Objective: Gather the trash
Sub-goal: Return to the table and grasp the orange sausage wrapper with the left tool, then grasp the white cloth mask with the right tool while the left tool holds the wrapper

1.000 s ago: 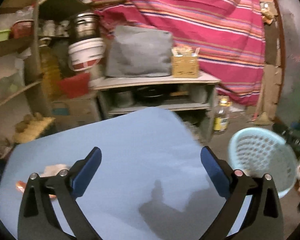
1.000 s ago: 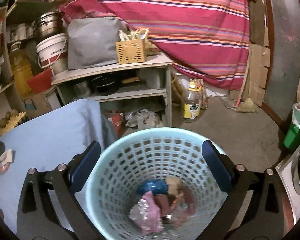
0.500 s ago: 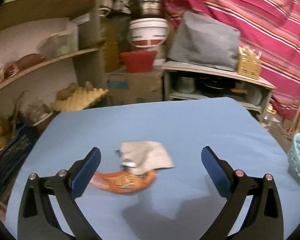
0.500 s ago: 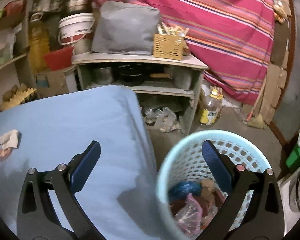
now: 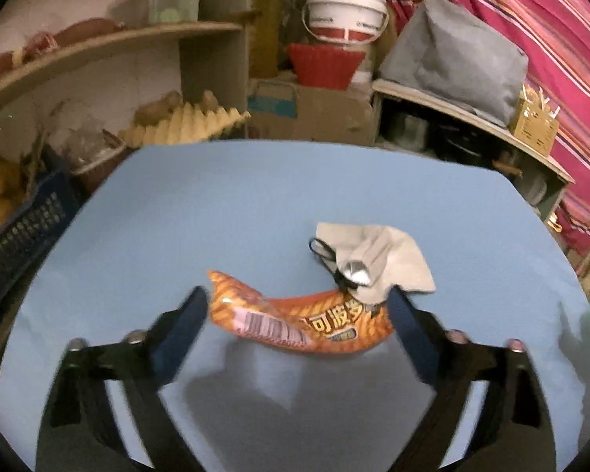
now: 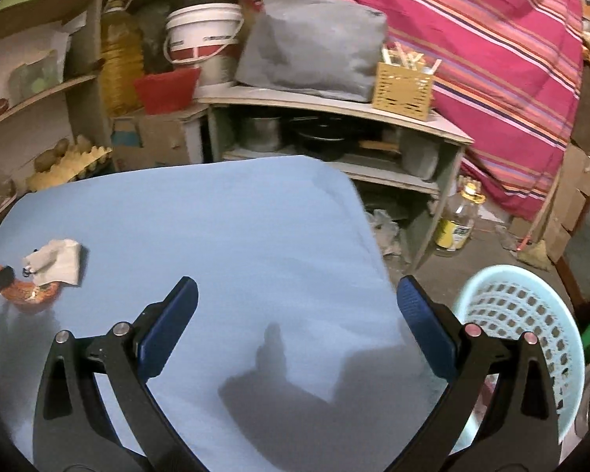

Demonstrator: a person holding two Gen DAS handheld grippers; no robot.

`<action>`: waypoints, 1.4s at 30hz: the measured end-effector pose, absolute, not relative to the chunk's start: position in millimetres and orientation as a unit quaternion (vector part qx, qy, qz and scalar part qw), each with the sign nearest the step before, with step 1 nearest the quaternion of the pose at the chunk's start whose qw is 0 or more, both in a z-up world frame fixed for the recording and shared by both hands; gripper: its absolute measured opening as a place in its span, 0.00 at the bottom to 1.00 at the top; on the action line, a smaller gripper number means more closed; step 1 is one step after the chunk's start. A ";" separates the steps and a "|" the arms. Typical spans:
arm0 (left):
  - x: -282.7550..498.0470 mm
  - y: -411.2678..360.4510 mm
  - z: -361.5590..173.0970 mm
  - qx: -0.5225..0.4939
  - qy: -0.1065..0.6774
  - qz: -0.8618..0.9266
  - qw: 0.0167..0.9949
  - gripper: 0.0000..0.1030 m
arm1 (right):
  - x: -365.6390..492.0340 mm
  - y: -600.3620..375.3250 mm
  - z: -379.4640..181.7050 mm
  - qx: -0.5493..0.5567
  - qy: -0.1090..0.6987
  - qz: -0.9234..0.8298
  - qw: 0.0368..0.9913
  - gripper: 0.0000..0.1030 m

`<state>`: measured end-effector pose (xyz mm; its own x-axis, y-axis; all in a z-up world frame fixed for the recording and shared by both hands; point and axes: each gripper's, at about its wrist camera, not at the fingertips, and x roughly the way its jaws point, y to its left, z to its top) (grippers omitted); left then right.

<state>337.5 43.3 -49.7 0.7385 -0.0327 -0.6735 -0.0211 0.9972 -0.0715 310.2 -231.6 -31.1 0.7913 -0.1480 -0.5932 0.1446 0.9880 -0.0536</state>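
Left hand-held gripper (image 5: 295, 308) closing, pads not yet gripping: orange snack wrapper (image 5: 295, 324) lies lengthwise across its gap. Right hand-held gripper (image 6: 295, 310) released, well apart.

Glossy orange plastic snack wrapper (image 5: 295, 324) glints on the matt blue cloth tabletop (image 5: 255, 204); crumpled beige paper napkin (image 5: 385, 259) at two o'clock.

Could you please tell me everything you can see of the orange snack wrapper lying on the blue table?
The orange snack wrapper is a glossy, crinkled plastic packet, curved like a crescent, lying flat on the blue table. It carries printed characters, a wavy pattern and a pale barcode panel near its left end. A crumpled beige paper napkin overlaps its right end. The left gripper brackets it, jaws closing, with the wrapper between the pads; contact is not clear. In the right wrist view it sits at the table's far left.
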 end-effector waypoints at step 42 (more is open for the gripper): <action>329.5 158.5 -16.8 -0.067 0.320 0.024 0.945 0.06 | 396.1 16.8 -93.4 -0.026 0.423 0.096 0.901 0.32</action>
